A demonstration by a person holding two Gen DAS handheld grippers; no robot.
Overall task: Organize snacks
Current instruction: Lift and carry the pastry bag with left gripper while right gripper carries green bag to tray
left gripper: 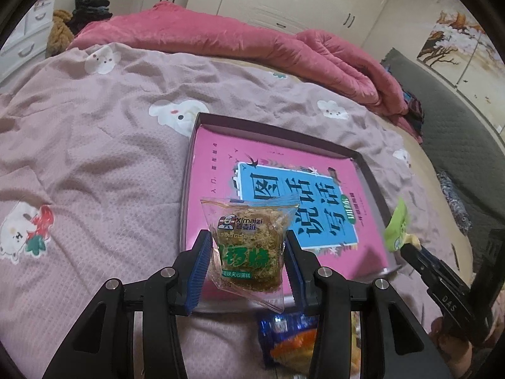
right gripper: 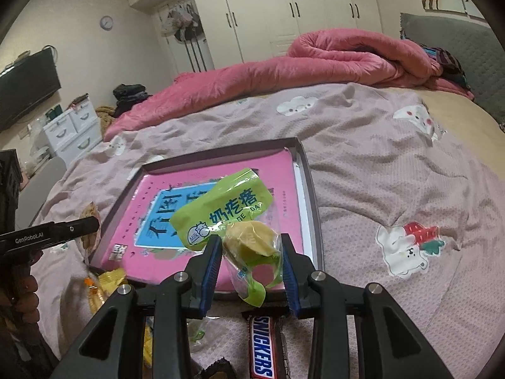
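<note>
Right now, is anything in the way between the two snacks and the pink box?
Nothing visible. The left gripper holds the Ximaizi cake packet and the right gripper holds the green milk snack, both above the near edge of the pink box, whose inside holds no snacks.

Both wrist cameras look forward, low and close — sharing the pink tray (left gripper: pixel 369 183) (right gripper: pixel 312 208).

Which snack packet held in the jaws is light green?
The milk-curd packet in the right gripper; the left gripper holds a clear, brownish cake packet.
</note>
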